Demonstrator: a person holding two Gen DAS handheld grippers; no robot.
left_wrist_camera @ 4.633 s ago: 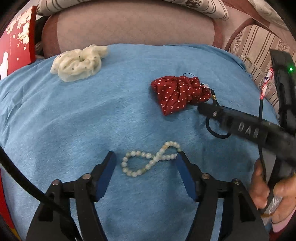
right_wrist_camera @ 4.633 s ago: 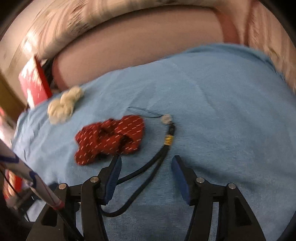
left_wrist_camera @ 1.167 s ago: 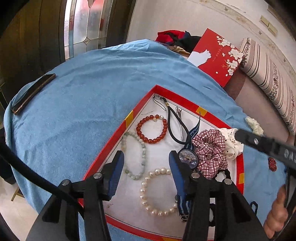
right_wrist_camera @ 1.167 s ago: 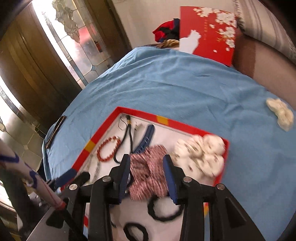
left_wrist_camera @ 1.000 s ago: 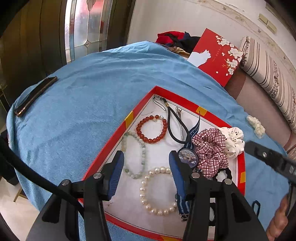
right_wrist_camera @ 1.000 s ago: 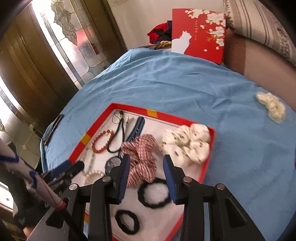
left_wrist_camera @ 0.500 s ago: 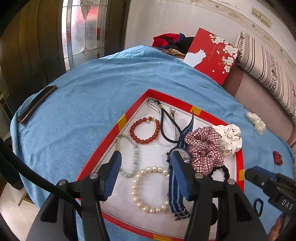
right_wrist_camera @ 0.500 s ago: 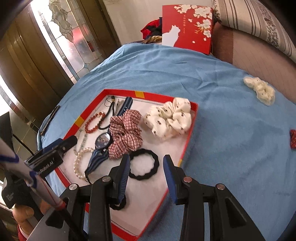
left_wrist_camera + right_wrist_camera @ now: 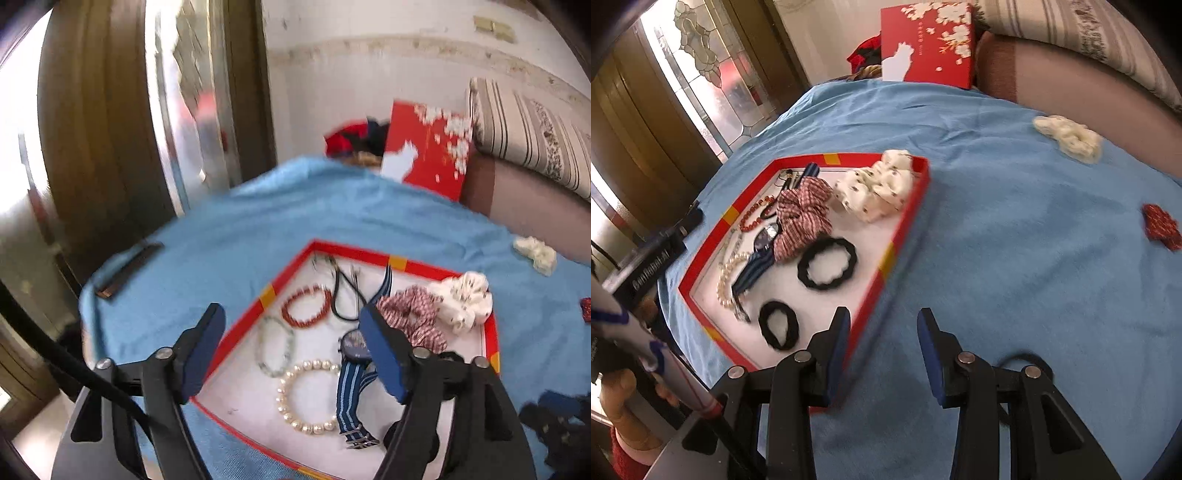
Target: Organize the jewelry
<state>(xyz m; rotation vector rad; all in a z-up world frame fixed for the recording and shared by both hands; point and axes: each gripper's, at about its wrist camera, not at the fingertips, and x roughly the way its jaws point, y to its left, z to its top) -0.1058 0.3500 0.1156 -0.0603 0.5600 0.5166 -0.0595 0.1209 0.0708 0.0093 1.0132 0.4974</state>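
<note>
Two handheld claws are hanging over a bench draped in a light blue terry cloth (image 9: pixel 1015 229), where a shallow red-rimmed tray with a white floor (image 9: pixel 908 214) is sitting with most of the jewelry already inside. The left claw (image 9: pixel 291 350) is standing wide open and gripping nothing, its blue pads framing the near left part of the tray above a white pearl bracelet (image 9: pixel 306 397), a pale green bead bracelet (image 9: pixel 276 347) and a red bead bracelet (image 9: pixel 306 305). A blue-striped strap watch (image 9: pixel 351 387) is lying just beside the pearls, with a thin black cord necklace (image 9: pixel 343 295) behind it. A red-and-white plaid scrunchie (image 9: pixel 803 218) is resting beside a white dotted scrunchie (image 9: pixel 877 188) at the tray's far right corner. A large black hair tie (image 9: pixel 827 262) and a smaller black hair tie (image 9: pixel 777 325) are lying on the tray floor nearer the right claw (image 9: pixel 882 354), which is likewise spread open and empty, hovering above the cloth just outside the tray's right rim. Still out on the cloth, well apart from the tray, are a cream ruffled scrunchie (image 9: pixel 1069 138) and a red polka-dot scrunchie (image 9: pixel 1161 227). A red gift box with white blossoms (image 9: pixel 925 46) is standing at the far edge.
</note>
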